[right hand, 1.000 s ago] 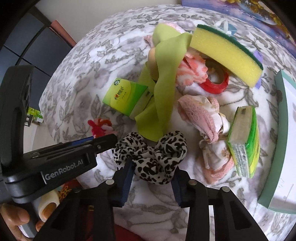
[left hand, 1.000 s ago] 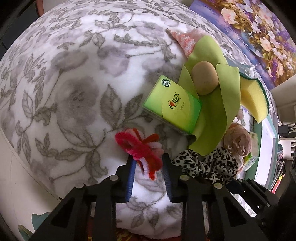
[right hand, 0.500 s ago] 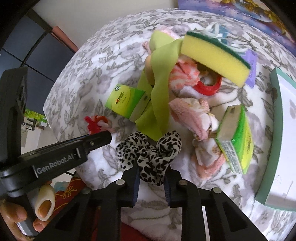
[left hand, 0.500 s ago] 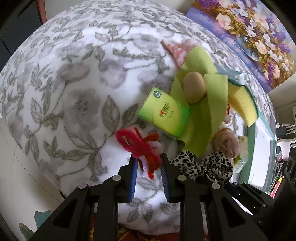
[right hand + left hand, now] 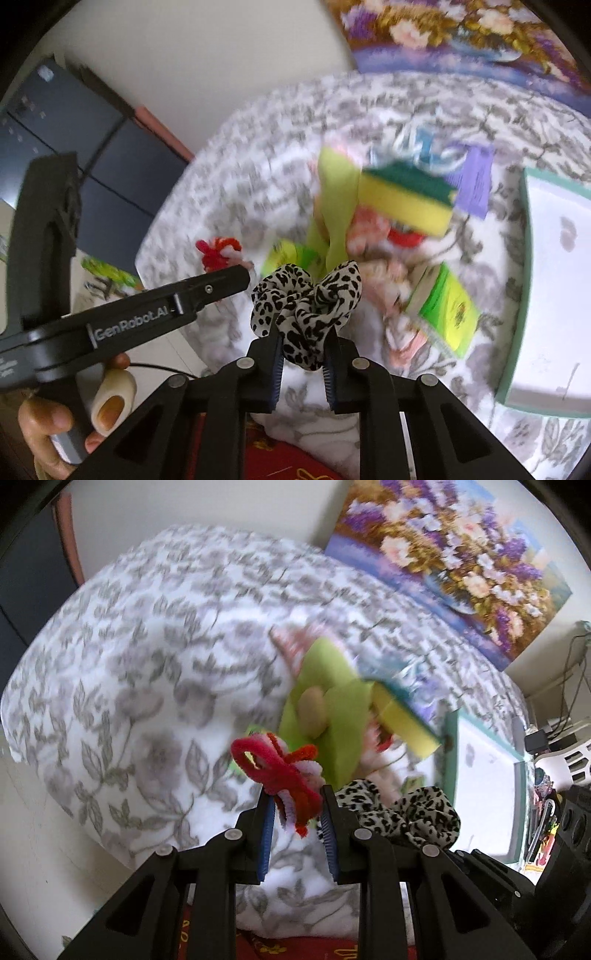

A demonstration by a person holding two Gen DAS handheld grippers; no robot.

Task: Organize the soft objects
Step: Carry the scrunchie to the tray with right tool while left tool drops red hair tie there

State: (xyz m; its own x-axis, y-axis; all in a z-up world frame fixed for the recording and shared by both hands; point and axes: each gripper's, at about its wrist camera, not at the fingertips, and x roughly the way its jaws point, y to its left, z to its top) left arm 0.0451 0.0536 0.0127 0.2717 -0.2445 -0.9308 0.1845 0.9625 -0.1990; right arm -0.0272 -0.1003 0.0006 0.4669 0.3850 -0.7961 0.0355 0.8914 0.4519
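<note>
My left gripper (image 5: 295,805) is shut on a red, orange and white pipe-cleaner bow (image 5: 277,771) and holds it above the floral blanket (image 5: 147,672). My right gripper (image 5: 302,347) is shut on a leopard-print scrunchie (image 5: 306,299), lifted off the blanket; the scrunchie also shows in the left wrist view (image 5: 406,812). The left gripper's body (image 5: 147,314) and the bow (image 5: 218,251) show at the left of the right wrist view.
A pile lies further back on the blanket: green cloth (image 5: 334,195), yellow-green sponge (image 5: 406,195), green tissue pack (image 5: 447,310), pink cloths (image 5: 373,236), a beige oval thing (image 5: 312,716). A teal-rimmed white box (image 5: 554,277) stands at the right. A flower painting (image 5: 450,557) leans on the wall.
Both grippers have closed on their items and lifted them off the blanket, pulling up and back from the pile. The views are blurred with motion.
</note>
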